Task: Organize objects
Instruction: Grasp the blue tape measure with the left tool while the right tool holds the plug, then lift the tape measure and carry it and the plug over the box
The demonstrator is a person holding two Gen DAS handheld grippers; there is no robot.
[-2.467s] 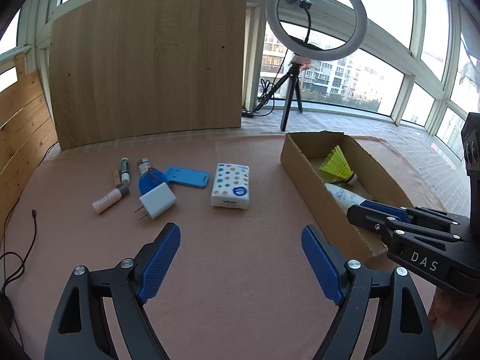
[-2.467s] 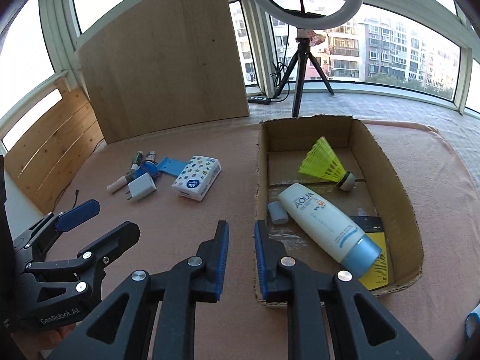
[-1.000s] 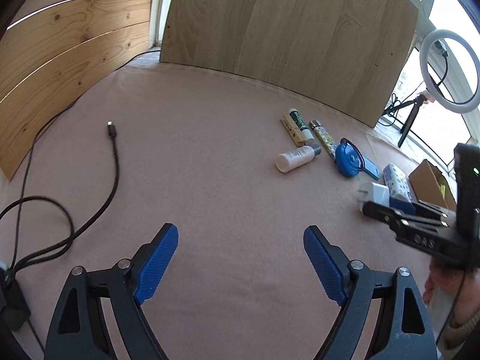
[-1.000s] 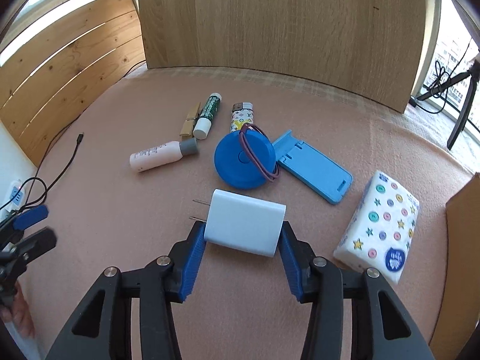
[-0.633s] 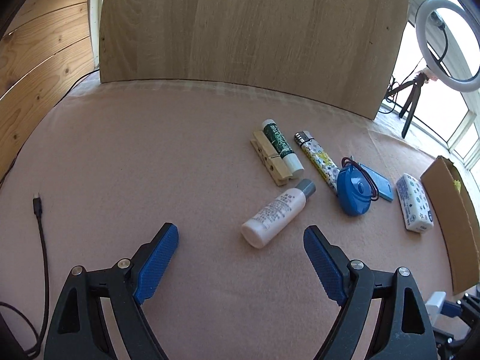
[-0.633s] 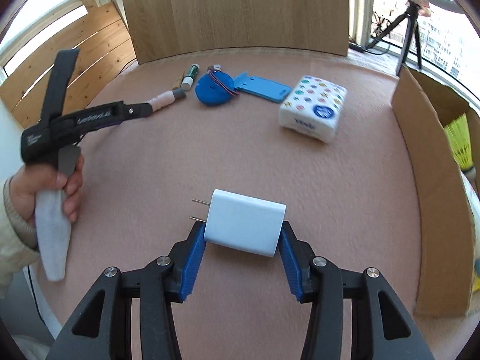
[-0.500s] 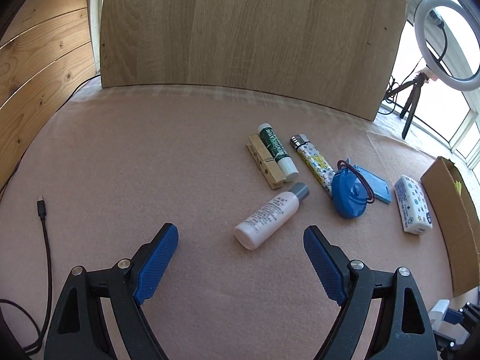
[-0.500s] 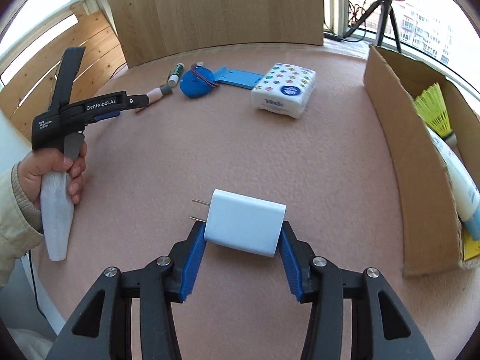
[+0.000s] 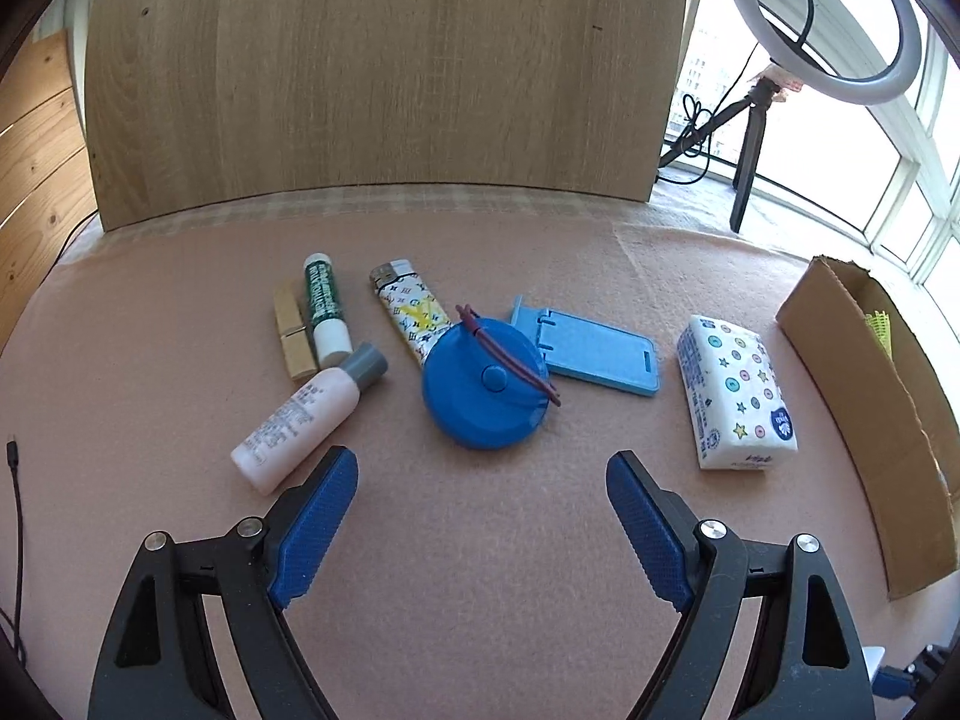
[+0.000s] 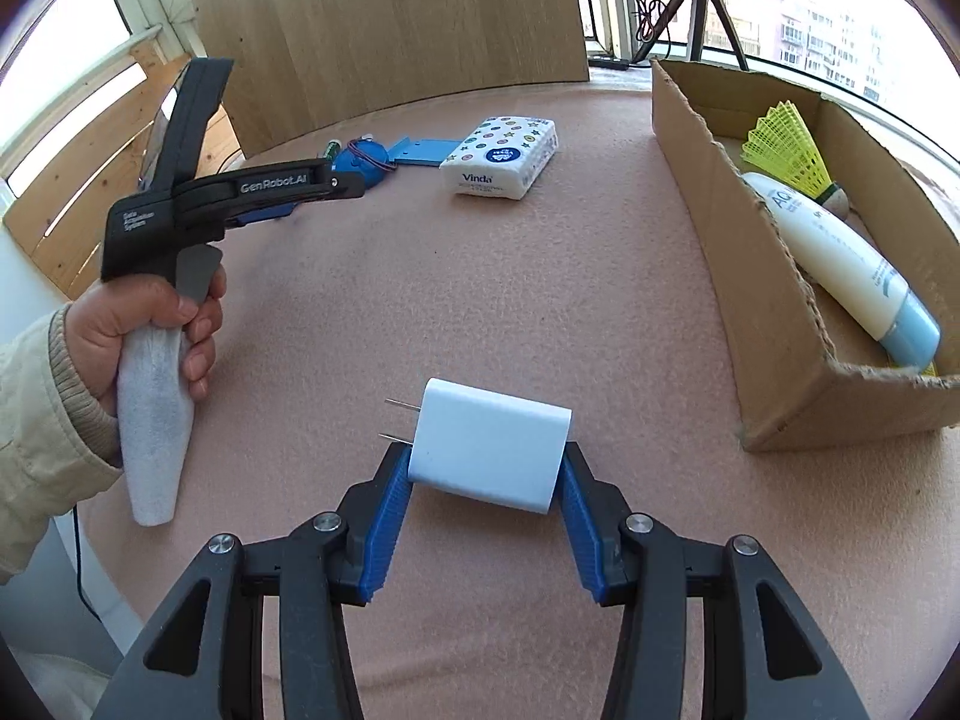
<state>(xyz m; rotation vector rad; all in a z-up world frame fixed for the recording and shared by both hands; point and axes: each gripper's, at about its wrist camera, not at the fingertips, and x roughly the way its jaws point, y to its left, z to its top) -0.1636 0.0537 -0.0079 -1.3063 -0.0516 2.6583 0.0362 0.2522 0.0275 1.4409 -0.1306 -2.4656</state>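
Observation:
My right gripper (image 10: 483, 510) is shut on a white plug charger (image 10: 489, 444), held above the pink mat left of the cardboard box (image 10: 774, 324). The box holds a yellow shuttlecock (image 10: 789, 147) and a white lotion tube (image 10: 840, 258). My left gripper (image 9: 480, 510) is open and empty, just short of a blue round tape measure (image 9: 483, 390). Around it lie a pink bottle (image 9: 306, 411), a green lip balm (image 9: 324, 306), a wooden clothespin (image 9: 292, 333), a patterned lighter (image 9: 411, 309), a blue phone stand (image 9: 591, 351) and a tissue pack (image 9: 735, 399).
A large wooden board (image 9: 372, 72) stands at the back of the mat. A ring light on a tripod (image 9: 822, 30) stands at the back right. A black cable (image 9: 15, 510) lies at the mat's left edge. In the right wrist view a hand holds the left gripper's handle (image 10: 156, 372).
My left gripper has moved closer to the cluster of small objects, which now fill the view. My right gripper has carried the charger away from the cluster toward the box.

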